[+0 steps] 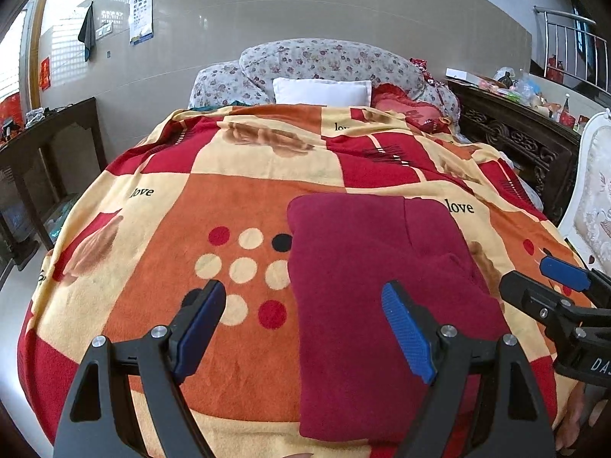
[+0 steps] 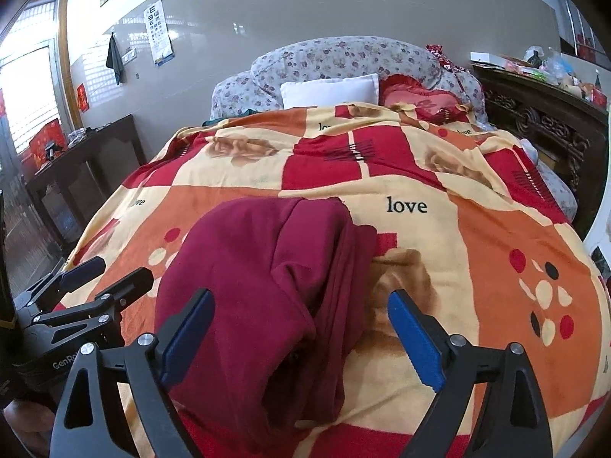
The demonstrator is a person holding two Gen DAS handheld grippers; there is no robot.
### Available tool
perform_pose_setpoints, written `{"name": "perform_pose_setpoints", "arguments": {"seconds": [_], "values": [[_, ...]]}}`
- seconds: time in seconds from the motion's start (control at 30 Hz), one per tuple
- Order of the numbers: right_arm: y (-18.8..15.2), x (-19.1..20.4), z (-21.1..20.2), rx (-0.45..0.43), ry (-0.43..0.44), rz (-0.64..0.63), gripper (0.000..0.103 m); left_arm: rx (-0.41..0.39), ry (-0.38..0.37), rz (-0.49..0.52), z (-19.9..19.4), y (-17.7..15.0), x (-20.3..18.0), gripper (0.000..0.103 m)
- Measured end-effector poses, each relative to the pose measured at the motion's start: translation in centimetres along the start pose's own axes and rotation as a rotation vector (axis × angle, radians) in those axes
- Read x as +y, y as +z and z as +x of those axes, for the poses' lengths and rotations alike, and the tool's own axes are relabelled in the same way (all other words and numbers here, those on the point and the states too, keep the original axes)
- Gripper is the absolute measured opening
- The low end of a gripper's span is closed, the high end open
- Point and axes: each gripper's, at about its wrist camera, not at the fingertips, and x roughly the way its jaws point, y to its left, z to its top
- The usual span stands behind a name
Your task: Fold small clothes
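Observation:
A dark red garment (image 1: 382, 259) lies folded in a rough rectangle on the patterned blanket (image 1: 236, 198) that covers the bed. My left gripper (image 1: 303, 290) hovers open over the garment's left edge, its blue pads (image 1: 408, 336) touching nothing. In the right wrist view the same garment (image 2: 248, 252) shows a thick, layered fold along its right side. My right gripper (image 2: 301, 295) stands wide open over that side, with cloth below the gap but not pinched. Each gripper shows in the other's view: the right gripper (image 1: 530, 273) at the far right, the left gripper (image 2: 120, 269) at the far left.
A white pillow (image 1: 322, 91), floral cushions (image 1: 324, 57) and a red cushion (image 1: 404, 108) sit at the head of the bed. A carved dark cabinet (image 1: 515, 133) with clutter stands on the right, a dark side table (image 1: 49, 133) on the left, a white chair (image 1: 595, 191) near right.

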Motion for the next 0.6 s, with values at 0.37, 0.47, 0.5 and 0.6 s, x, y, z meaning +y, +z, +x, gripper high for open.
{"name": "perform_pose_setpoints", "arguments": {"seconds": [0.37,0.47,0.5,0.6], "values": [[-0.13,-0.03,0.31,0.011,-0.009,-0.001,0.095,-0.004,-0.001,0.003,-0.07,-0.05,-0.09,0.083],[-0.18,-0.18,0.38,0.014,-0.008,0.006,0.095,-0.004,-0.002,0.003,-0.04,-0.03,-0.04,0.083],[-0.18,-0.22,0.42,0.015,-0.007,0.009,0.095,-0.005,-0.002,0.003,-0.03,-0.03,-0.03,0.083],[-0.19,-0.34,0.52,0.019,-0.007,0.015,0.095,-0.006,0.000,0.004,0.05,-0.06,-0.08,0.083]]}}
